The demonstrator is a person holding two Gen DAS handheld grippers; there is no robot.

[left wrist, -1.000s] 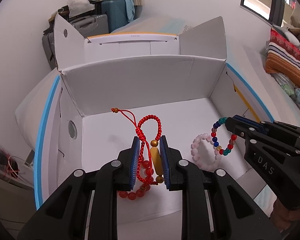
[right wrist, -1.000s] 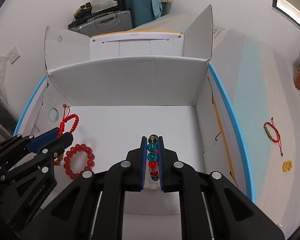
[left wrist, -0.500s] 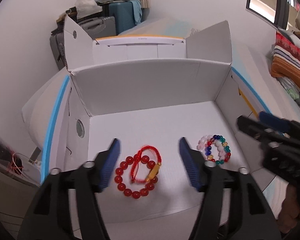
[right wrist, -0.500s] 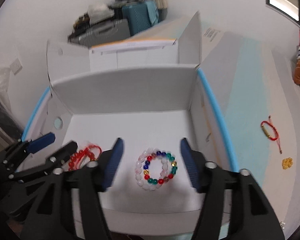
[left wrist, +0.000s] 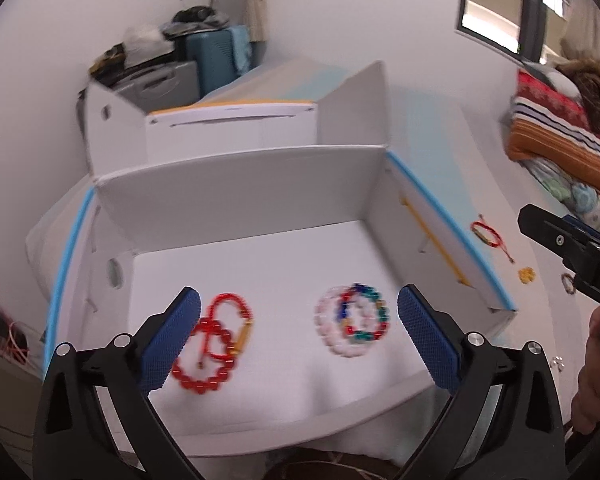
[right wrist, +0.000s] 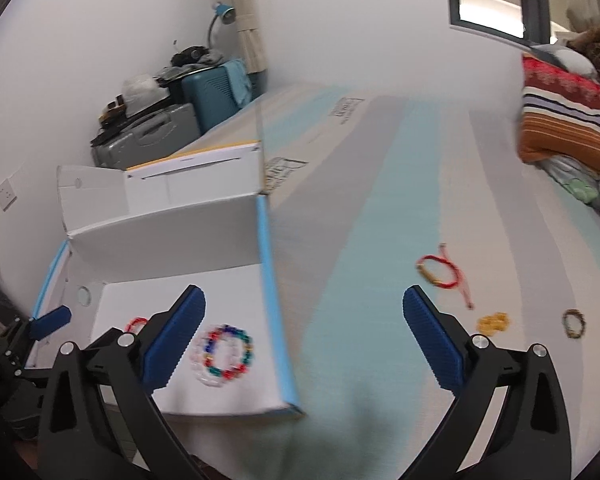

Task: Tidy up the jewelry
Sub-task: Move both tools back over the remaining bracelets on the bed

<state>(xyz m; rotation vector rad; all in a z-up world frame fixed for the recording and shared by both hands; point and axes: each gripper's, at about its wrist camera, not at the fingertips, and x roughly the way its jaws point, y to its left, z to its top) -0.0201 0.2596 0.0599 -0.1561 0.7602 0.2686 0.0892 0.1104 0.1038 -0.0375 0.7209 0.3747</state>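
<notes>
Cord on the red bracelet (right wrist: 440, 270) looks limp and light, so I'd pinch its stiff gold tube; my right gripper (right wrist: 304, 334) and left gripper (left wrist: 298, 334) both gape, holding nothing.

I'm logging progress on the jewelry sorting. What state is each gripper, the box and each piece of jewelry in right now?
left gripper: open, empty
right gripper: open, empty
white box: open, flaps up
red bead bracelet: in box
red cord bracelet: in box, overlapping it
pink bead bracelet: in box
multicolor bead bracelet: in box, overlapping it
second red cord bracelet: outside box
yellow piece: outside box
dark bead ring: outside box
</notes>
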